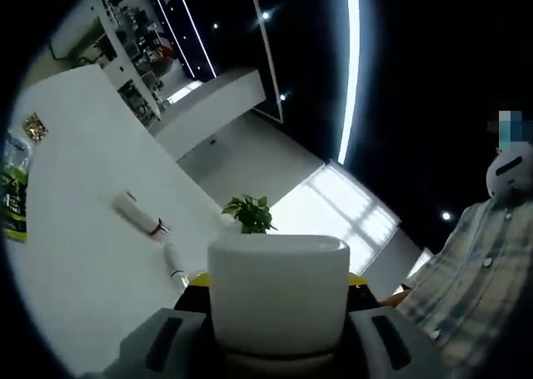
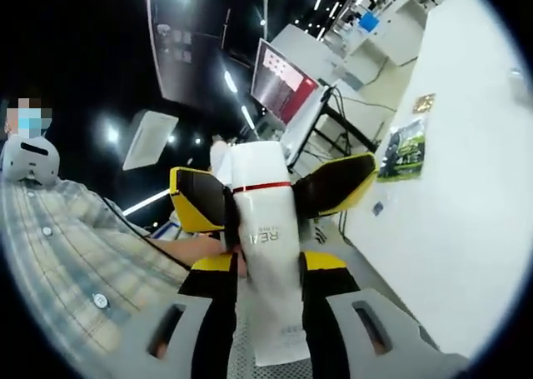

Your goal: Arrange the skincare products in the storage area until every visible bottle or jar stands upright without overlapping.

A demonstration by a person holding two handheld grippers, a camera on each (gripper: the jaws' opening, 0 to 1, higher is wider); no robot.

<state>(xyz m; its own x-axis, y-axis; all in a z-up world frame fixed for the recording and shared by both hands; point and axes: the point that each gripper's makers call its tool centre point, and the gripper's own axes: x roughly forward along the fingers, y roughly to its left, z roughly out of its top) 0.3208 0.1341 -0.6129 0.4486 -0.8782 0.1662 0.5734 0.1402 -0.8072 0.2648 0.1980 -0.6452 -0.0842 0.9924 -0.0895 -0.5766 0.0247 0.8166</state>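
Note:
A squat white jar [image 1: 277, 300] stands upright between the jaws of my left gripper [image 1: 276, 281], which is shut on it; yellow jaw tips peek out on both sides. On the white table [image 1: 75, 287] behind it lie two white tubes, one longer [image 1: 140, 215] and one nearer [image 1: 174, 262], both on their sides. My right gripper [image 2: 266, 191] is shut on a tall white bottle [image 2: 268, 229] with a red band, lifted off the table; its yellow and black pads [image 2: 196, 200] press the bottle's sides.
A green packet [image 1: 14, 200] [image 2: 404, 150] and a small gold tag [image 1: 35, 127] [image 2: 424, 103] lie on the table. A small green plant [image 1: 249, 213] stands behind the jar. A person in a plaid shirt [image 1: 475, 279] [image 2: 58, 246] stands close. Shelves [image 1: 133, 54] and a monitor [image 2: 283, 83] lie beyond.

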